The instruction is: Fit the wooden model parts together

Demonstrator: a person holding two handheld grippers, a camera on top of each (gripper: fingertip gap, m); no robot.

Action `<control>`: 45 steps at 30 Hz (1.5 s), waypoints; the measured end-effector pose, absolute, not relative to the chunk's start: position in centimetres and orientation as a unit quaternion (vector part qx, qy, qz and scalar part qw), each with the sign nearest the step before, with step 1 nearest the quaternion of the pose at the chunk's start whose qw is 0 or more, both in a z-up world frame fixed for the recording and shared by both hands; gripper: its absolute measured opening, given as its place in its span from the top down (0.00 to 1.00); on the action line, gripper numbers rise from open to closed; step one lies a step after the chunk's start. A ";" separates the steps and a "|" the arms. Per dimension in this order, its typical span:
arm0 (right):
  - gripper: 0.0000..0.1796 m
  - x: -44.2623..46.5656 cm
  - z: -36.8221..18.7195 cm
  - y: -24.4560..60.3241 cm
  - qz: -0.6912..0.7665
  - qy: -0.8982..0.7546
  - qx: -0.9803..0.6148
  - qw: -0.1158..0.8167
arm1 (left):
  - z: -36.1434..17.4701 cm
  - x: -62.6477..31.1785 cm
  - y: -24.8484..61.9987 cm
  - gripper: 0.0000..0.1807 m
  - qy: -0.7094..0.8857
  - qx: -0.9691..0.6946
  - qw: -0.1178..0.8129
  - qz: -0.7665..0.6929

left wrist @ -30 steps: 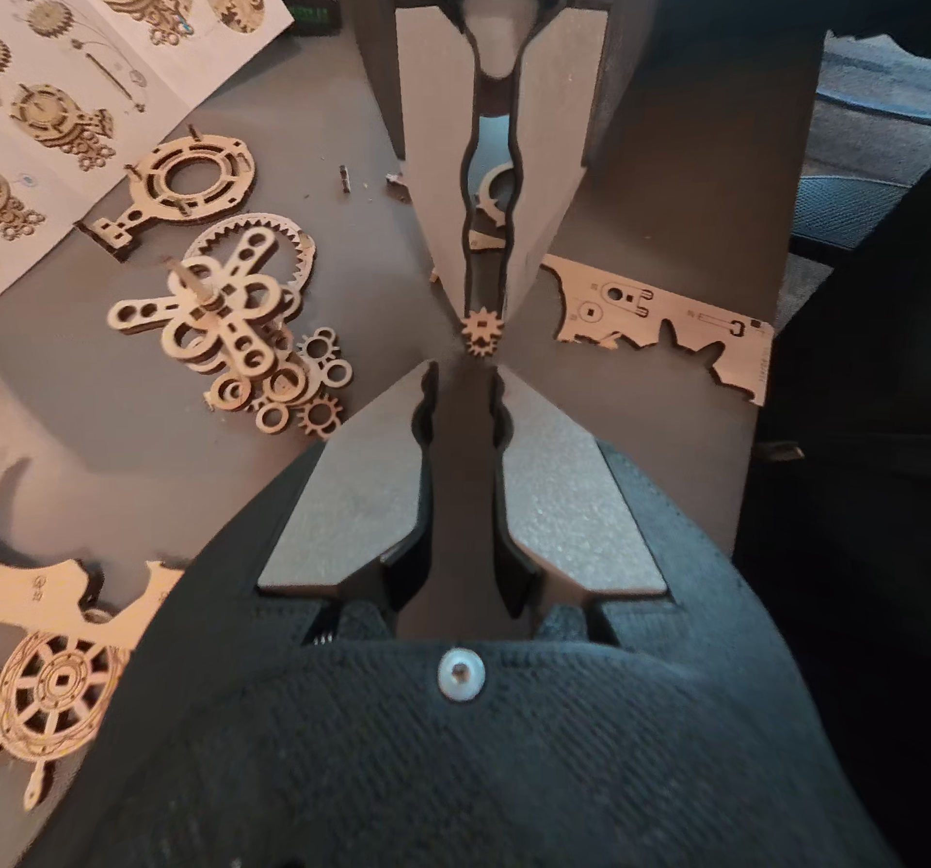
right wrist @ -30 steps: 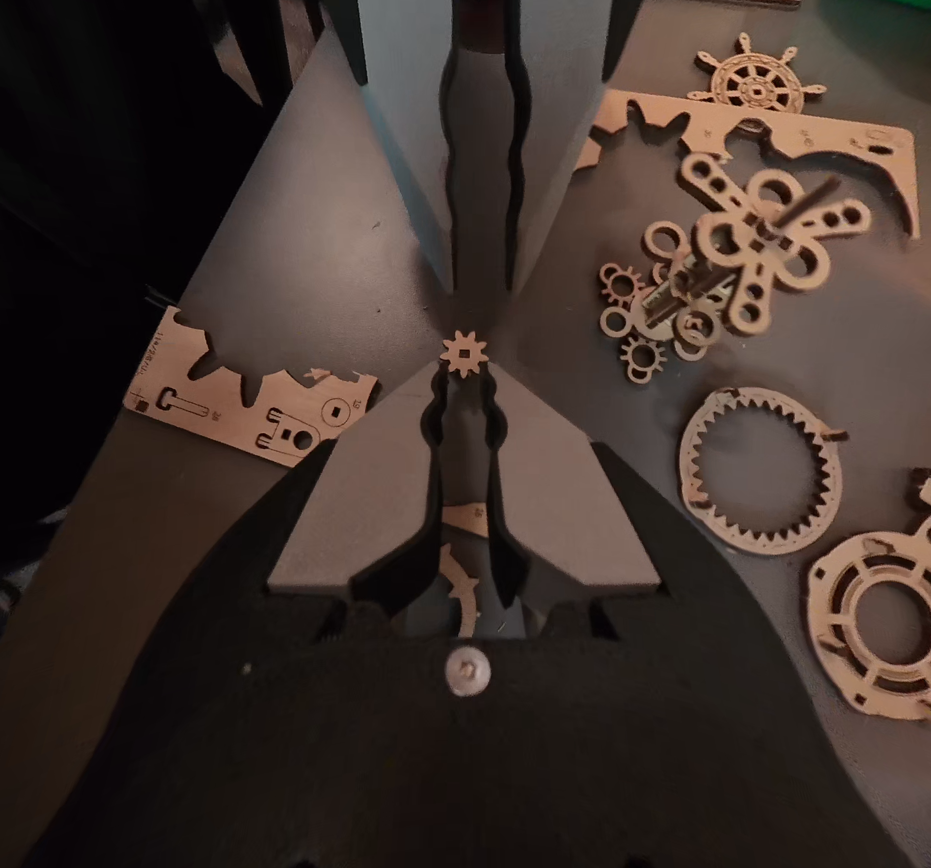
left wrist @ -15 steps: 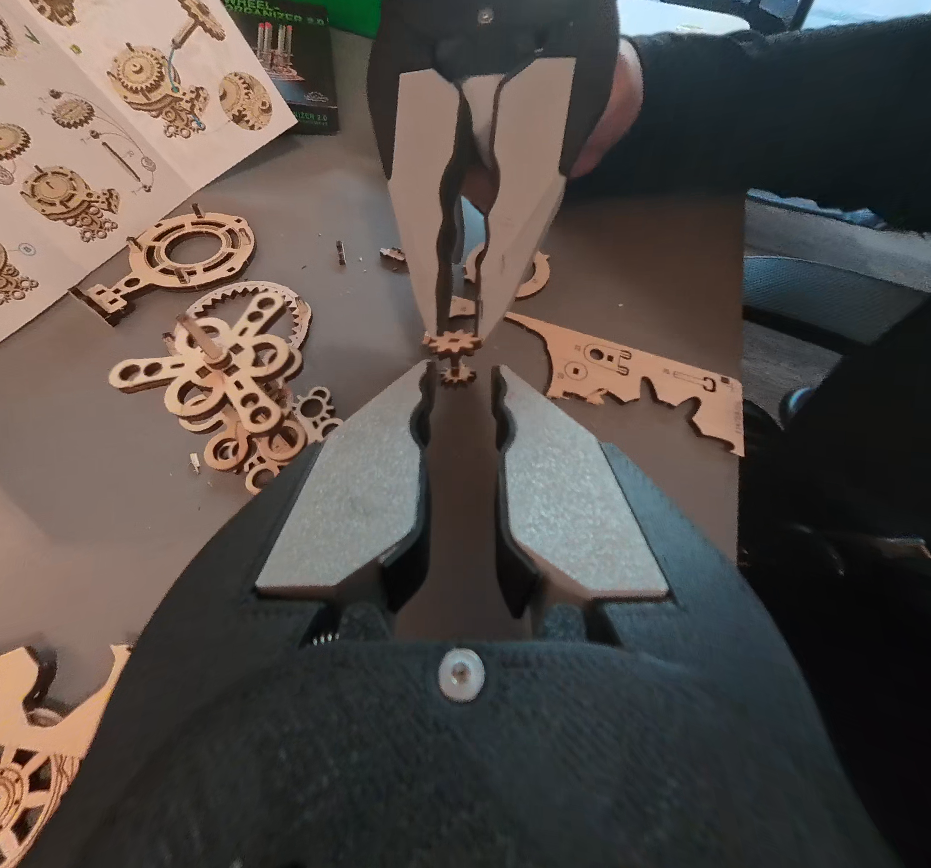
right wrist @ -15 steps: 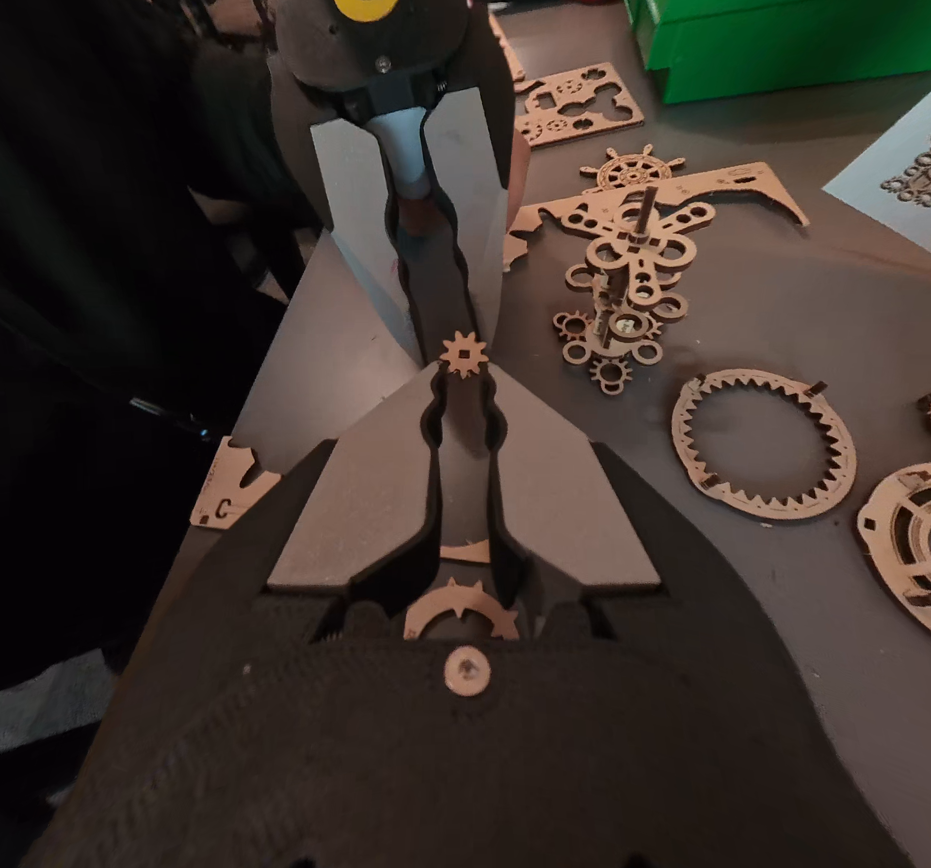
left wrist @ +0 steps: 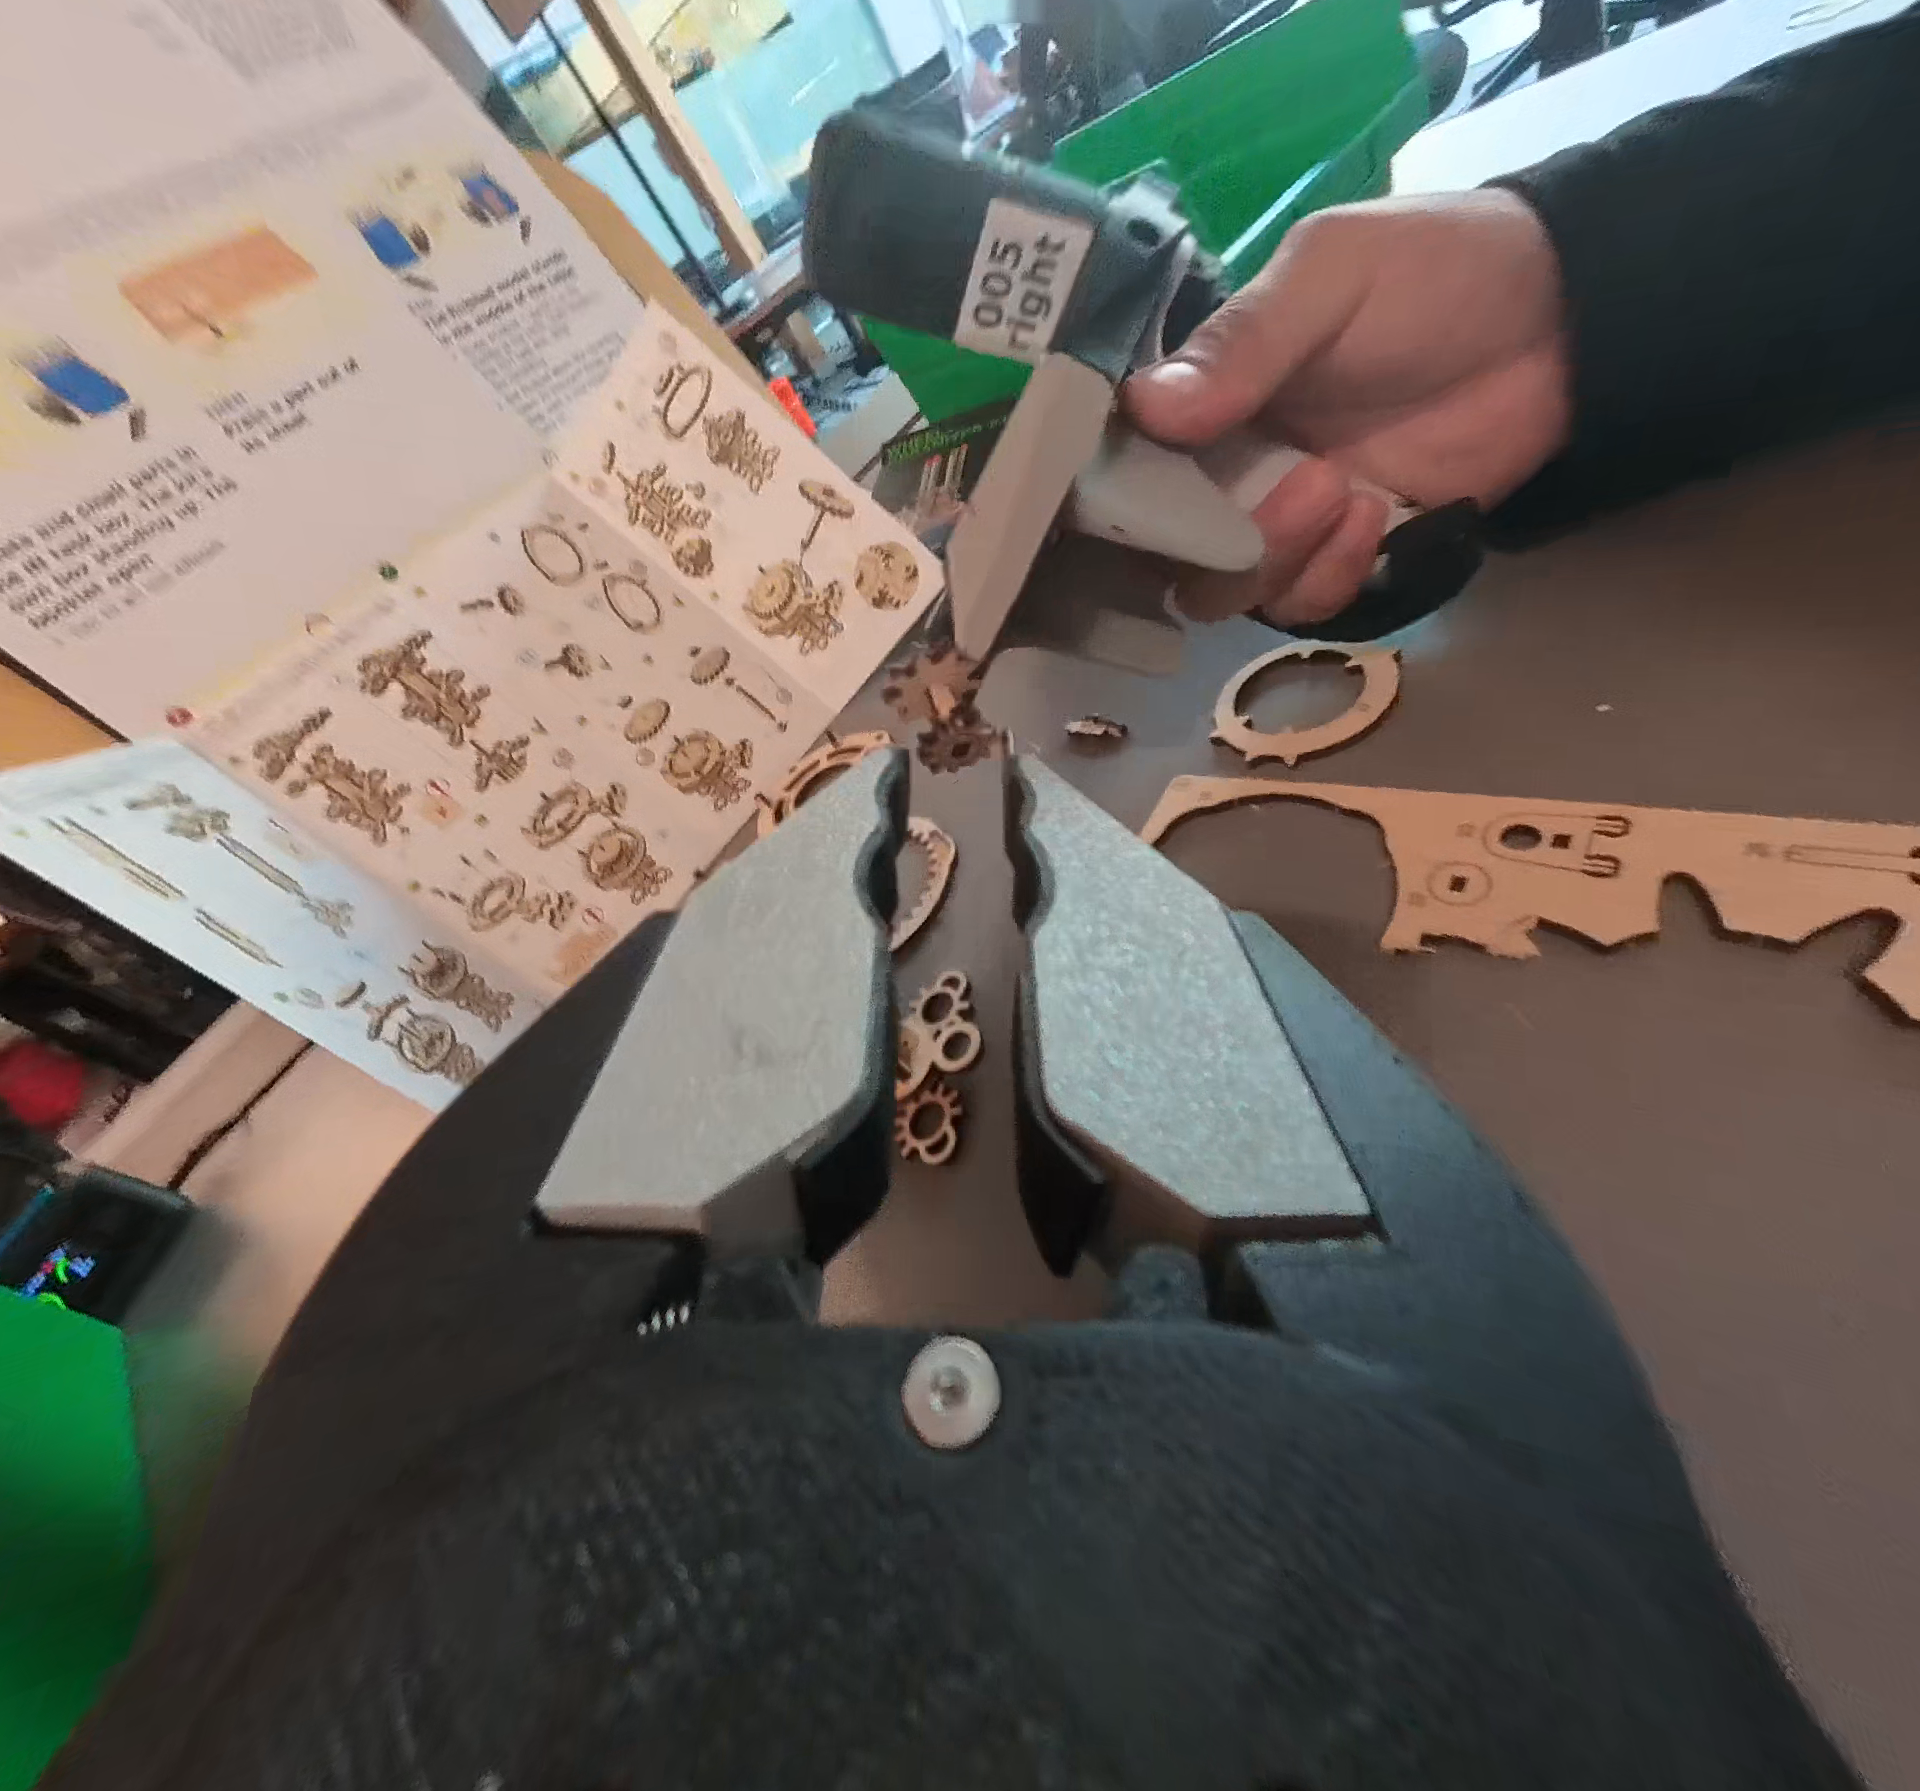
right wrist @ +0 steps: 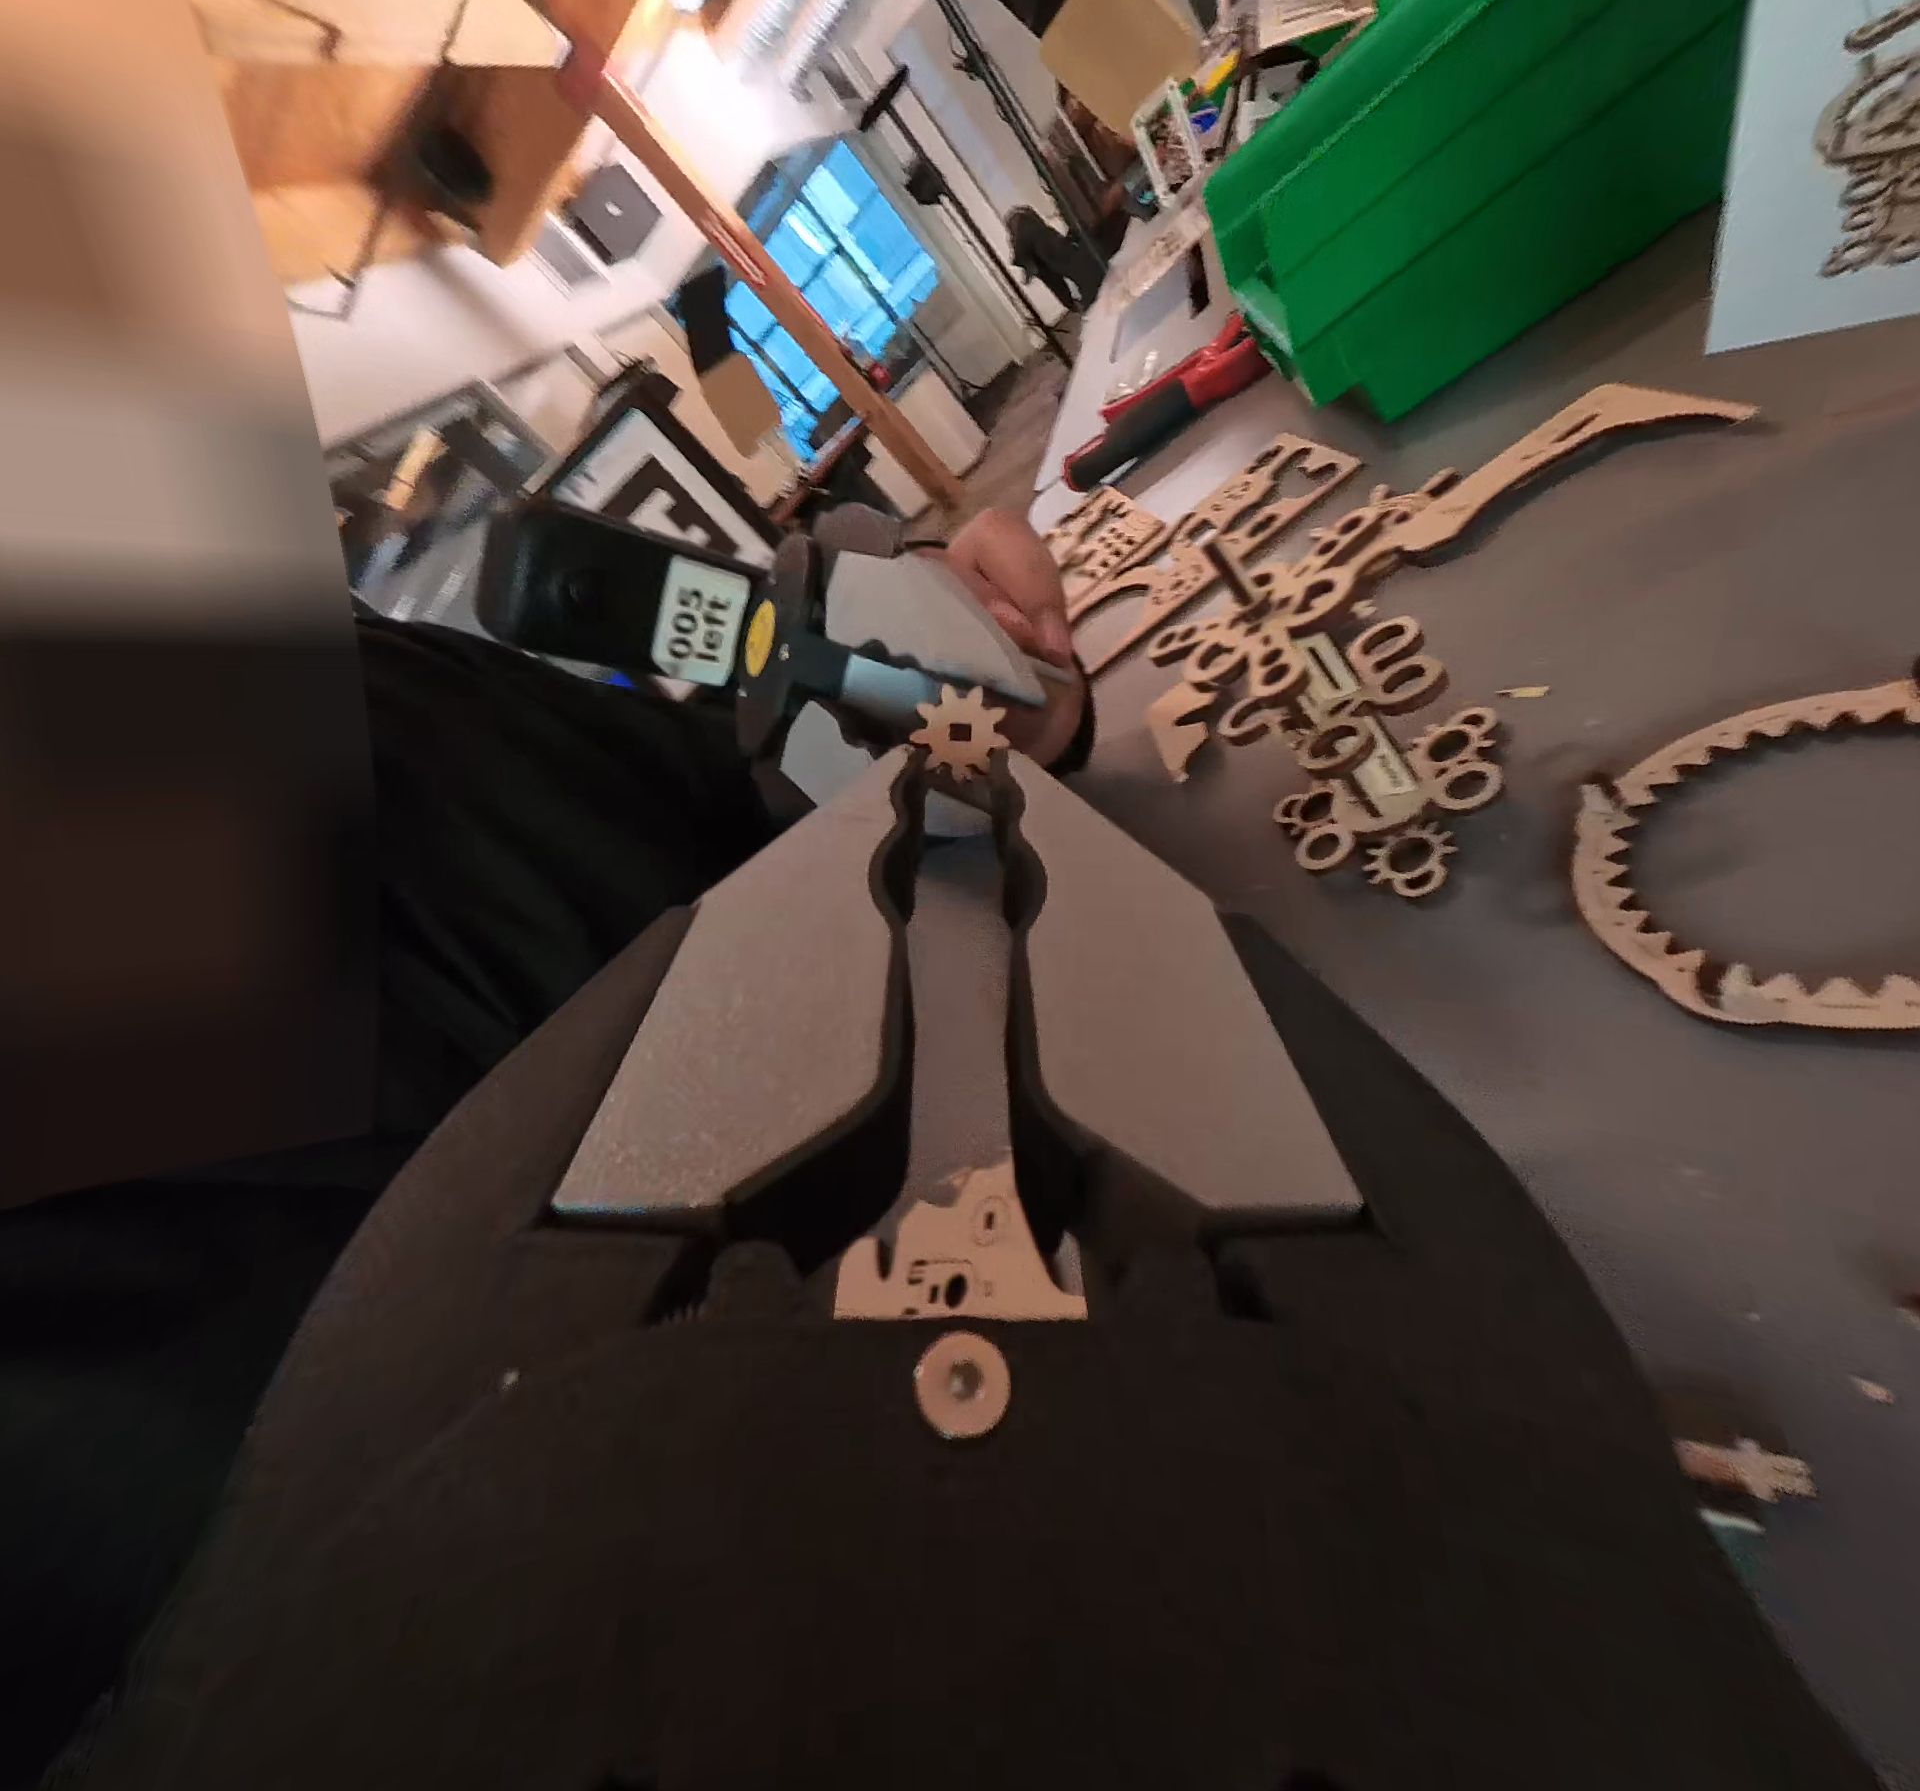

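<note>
My right gripper (right wrist: 958, 777) is shut on a small pale wooden gear (right wrist: 961, 733) with a square hole, pinched at its tips. In the left wrist view the right gripper (left wrist: 961, 650) comes down from above with that gear (left wrist: 935, 679) at its tip. A second, darker small gear (left wrist: 951, 749) sits right under it, joined to it. My left gripper (left wrist: 954, 762) has its jaws narrow around this lower gear. In the right wrist view the left gripper (right wrist: 1023, 692) lies side-on just behind the pale gear; the lower gear is hidden there.
An open instruction sheet (left wrist: 468, 598) stands to the left. On the dark table (left wrist: 1558, 1222) lie a cut-out wooden sheet (left wrist: 1558, 868), a ring part (left wrist: 1304, 718), a toothed ring (right wrist: 1714, 910) and a spoked assembly (right wrist: 1320, 661). Green bins (right wrist: 1455, 183) stand behind. Less than 4 cm separates the two grippers' tips.
Both grippers have lifted and tilted, so the views swing up from the table to the room. My left jaws have narrowed around the lower gear. The right gripper still holds its gear.
</note>
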State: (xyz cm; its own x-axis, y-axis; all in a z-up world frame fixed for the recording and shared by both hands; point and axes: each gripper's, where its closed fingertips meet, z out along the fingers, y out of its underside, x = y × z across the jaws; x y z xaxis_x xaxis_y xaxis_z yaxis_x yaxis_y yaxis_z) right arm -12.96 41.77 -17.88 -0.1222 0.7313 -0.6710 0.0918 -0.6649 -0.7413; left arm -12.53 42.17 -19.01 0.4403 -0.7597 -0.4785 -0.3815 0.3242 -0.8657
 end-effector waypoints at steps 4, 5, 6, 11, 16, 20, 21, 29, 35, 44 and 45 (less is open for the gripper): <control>0.95 -12.9 -17.5 42.0 0.690 -0.307 -0.613 0.232 | -18.6 -12.6 42.6 0.95 0.500 -0.562 0.647 -0.124; 0.95 -12.9 -17.5 42.2 0.691 -0.302 -0.613 0.235 | -18.5 -12.6 42.7 0.95 0.494 -0.565 0.649 -0.124; 0.95 -12.9 -17.4 42.3 0.694 -0.296 -0.612 0.237 | -18.4 -12.5 42.8 0.95 0.489 -0.566 0.652 -0.126; 0.95 -12.9 -17.4 42.6 0.700 -0.278 -0.613 0.239 | -18.2 -12.2 42.8 0.92 0.478 -0.566 0.659 -0.129; 0.95 -13.1 -18.0 42.9 0.692 -0.269 -0.626 0.239 | -18.9 -12.4 43.4 0.94 0.477 -0.588 0.641 -0.125; 0.94 -13.0 -19.1 44.1 0.604 -0.298 -0.673 0.306 | -20.0 -12.6 44.2 0.94 0.472 -0.623 0.611 -0.125; 0.91 -12.9 -19.4 44.4 0.564 -0.316 -0.688 0.331 | -20.3 -12.5 44.4 0.94 0.468 -0.634 0.602 -0.129; 0.95 -12.7 -21.0 45.2 0.332 -0.410 -0.725 0.443 | -21.9 -11.9 44.8 0.94 0.464 -0.677 0.551 -0.151; 1.00 -12.5 -20.0 45.4 0.184 -0.440 -0.705 0.525 | -20.8 -11.8 45.3 0.94 0.441 -0.672 0.579 -0.136; 1.00 -12.0 -17.7 45.2 0.096 -0.451 -0.655 0.598 | -18.7 -11.2 44.7 0.93 0.401 -0.663 0.598 -0.205; 1.00 -12.1 -17.7 45.1 0.095 -0.456 -0.650 0.601 | -18.5 -11.3 44.2 0.93 0.397 -0.665 0.587 -0.238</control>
